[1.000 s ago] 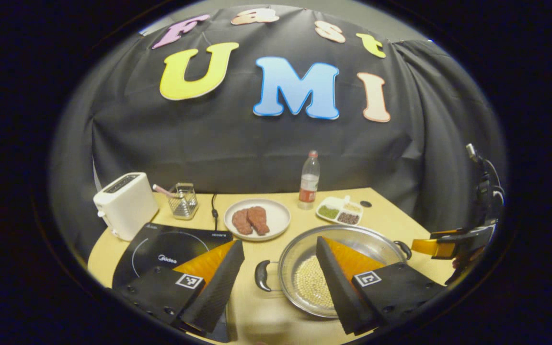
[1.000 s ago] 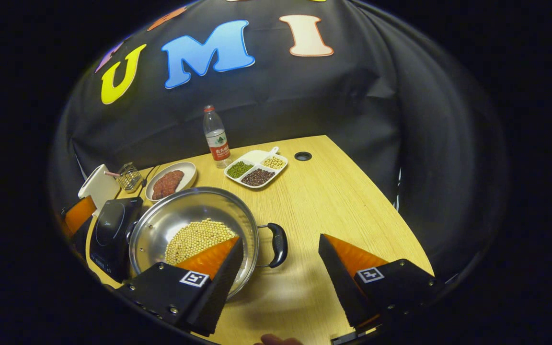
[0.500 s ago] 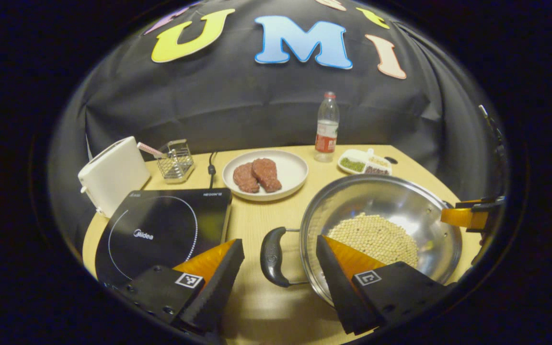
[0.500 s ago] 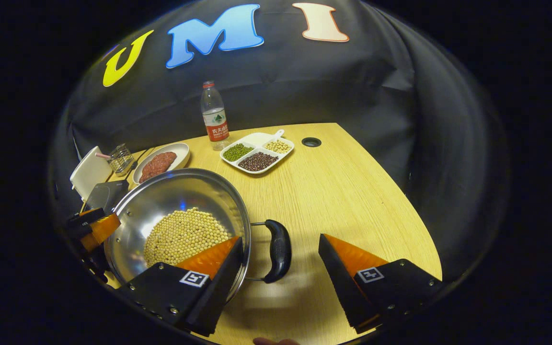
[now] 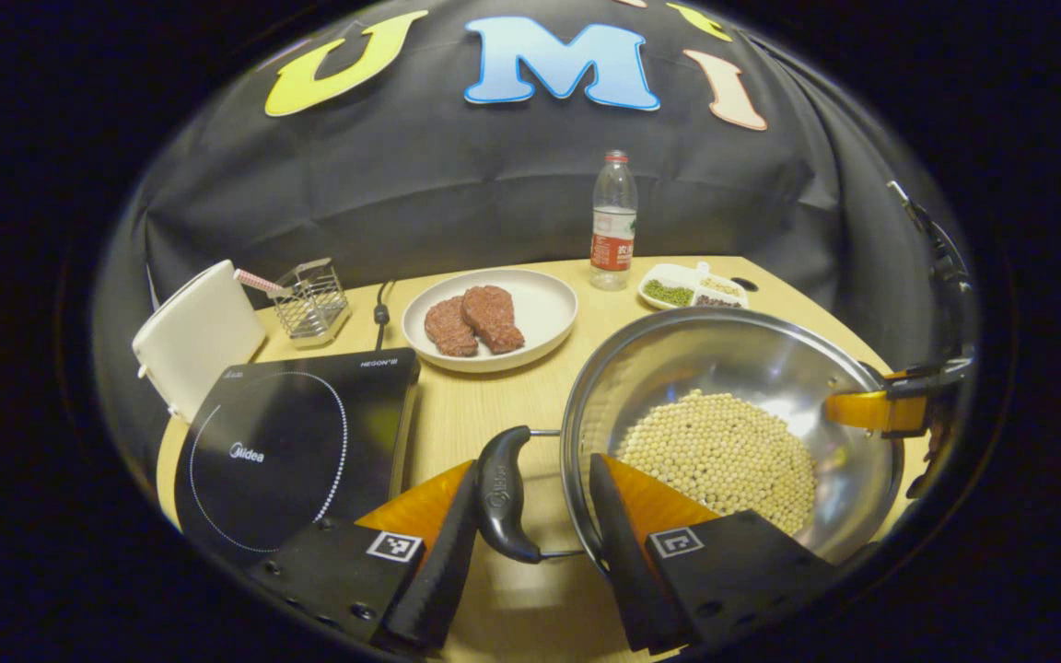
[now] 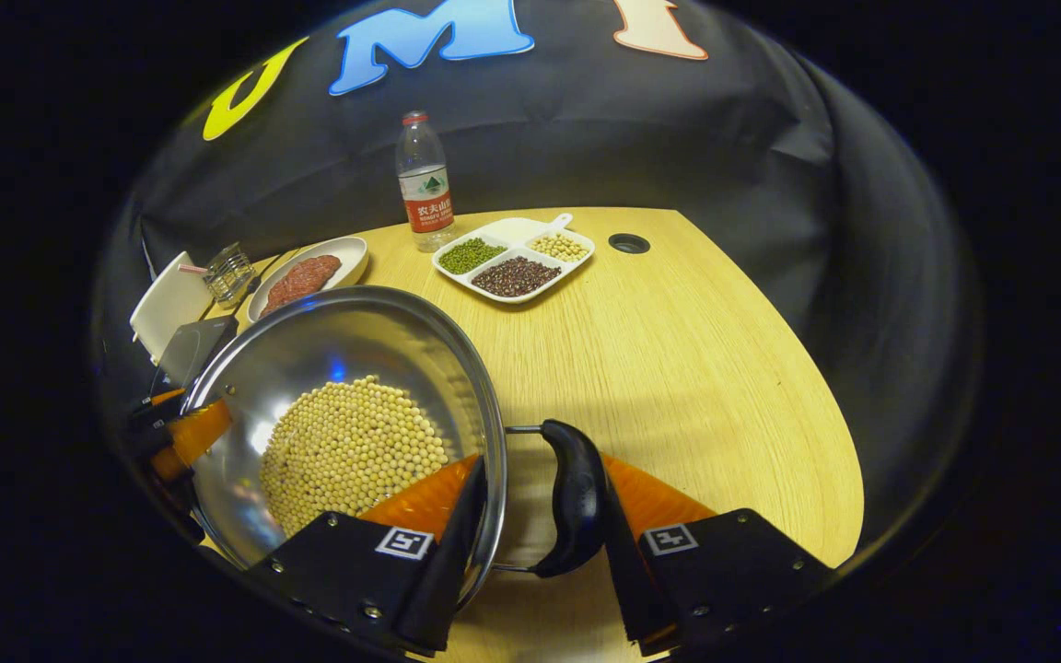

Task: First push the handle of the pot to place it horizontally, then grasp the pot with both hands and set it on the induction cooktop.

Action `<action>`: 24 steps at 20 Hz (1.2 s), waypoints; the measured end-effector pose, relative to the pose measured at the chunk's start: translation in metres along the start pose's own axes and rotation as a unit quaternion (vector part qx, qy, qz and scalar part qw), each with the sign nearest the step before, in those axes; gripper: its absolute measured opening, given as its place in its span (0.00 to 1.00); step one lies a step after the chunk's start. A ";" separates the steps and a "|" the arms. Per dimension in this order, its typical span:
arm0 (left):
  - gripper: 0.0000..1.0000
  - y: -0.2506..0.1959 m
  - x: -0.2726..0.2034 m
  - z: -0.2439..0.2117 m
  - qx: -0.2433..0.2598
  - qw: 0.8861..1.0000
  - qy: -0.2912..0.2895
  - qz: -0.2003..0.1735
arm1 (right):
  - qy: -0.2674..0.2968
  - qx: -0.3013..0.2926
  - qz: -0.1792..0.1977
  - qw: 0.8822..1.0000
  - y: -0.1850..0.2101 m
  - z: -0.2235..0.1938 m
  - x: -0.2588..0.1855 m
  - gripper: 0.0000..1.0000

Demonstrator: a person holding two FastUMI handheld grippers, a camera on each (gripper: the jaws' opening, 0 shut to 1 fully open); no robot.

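Left gripper (image 5: 530,516): narrowed since half a second ago, one pot handle (image 5: 501,497) and rim bracketed, grip unconfirmed.
Right gripper (image 6: 540,516): likewise narrowed around other handle (image 6: 577,497).
Pot (image 5: 770,368): on tabletop (image 6: 678,350), beside cooktop (image 5: 291,442).

A shiny silver steel pot (image 5: 733,368) is seen with pale yellow beans (image 5: 724,456) heaped inside and glossy black curved handles (image 5: 500,497). The light wooden bench (image 6: 678,350) is marked by fine straight grain. A flat black glass induction cooktop (image 5: 296,442) is ringed with a white dotted circle. Two reddish-brown meat slices (image 5: 473,320) are laid on a plain round white plate (image 5: 544,308). A clear plastic bottle (image 5: 613,221) is wrapped in a red and white label and topped with a red cap. Green, dark red-brown and pale yellow beans are sorted in a white divided dish (image 6: 517,258). A white toaster (image 5: 194,336) is seen beside a silvery wire basket (image 5: 309,296).
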State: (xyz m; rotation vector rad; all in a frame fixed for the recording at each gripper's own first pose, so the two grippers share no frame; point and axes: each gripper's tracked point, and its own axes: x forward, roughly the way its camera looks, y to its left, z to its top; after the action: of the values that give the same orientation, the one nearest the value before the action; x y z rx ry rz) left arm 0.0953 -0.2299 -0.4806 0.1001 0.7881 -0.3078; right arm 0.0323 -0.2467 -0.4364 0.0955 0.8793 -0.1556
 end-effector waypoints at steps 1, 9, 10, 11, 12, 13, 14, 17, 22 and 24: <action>0.75 0.001 -0.001 -0.001 0.001 1.000 0.003 -0.001 | 0.000 0.006 0.001 1.000 0.000 0.002 -0.002 0.69; 0.60 0.002 -0.001 0.001 -0.004 1.000 0.029 0.003 | 0.021 0.017 -0.005 1.000 0.002 0.000 -0.003 0.60; 0.60 0.003 -0.002 0.001 0.000 1.000 0.031 0.001 | 0.022 0.011 -0.007 1.000 0.002 0.000 -0.005 0.60; 0.63 0.003 -0.003 0.000 0.002 0.999 0.034 0.002 | 0.022 0.002 -0.009 1.000 0.003 0.000 -0.004 0.60; 0.63 0.004 -0.004 0.001 -0.001 0.999 0.035 0.003 | 0.023 -0.003 -0.010 1.000 0.004 0.001 -0.005 0.60; 0.63 0.005 -0.006 0.002 -0.004 0.999 0.035 0.004 | 0.022 -0.004 -0.009 1.000 0.005 0.002 -0.007 0.60; 0.63 0.007 -0.009 0.004 -0.007 0.999 0.035 0.004 | 0.021 -0.004 -0.009 1.000 0.007 0.004 -0.008 0.60; 0.60 0.015 -0.025 0.011 -0.004 1.000 0.029 0.007 | 0.021 -0.006 -0.005 1.000 0.014 0.007 -0.020 0.60; 0.63 0.035 -0.045 0.023 -0.012 1.000 0.023 0.007 | 0.011 -0.018 -0.007 1.000 0.035 0.018 -0.048 0.60; 0.63 0.048 -0.054 0.026 -0.011 1.000 0.021 0.009 | 0.011 -0.019 -0.004 1.000 0.047 0.021 -0.054 0.60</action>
State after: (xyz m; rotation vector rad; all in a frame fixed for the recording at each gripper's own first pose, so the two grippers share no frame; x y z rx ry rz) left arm 0.0927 -0.1769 -0.4252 0.0934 0.8314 -0.2805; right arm 0.0224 -0.1978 -0.3803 0.0571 0.9051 -0.1459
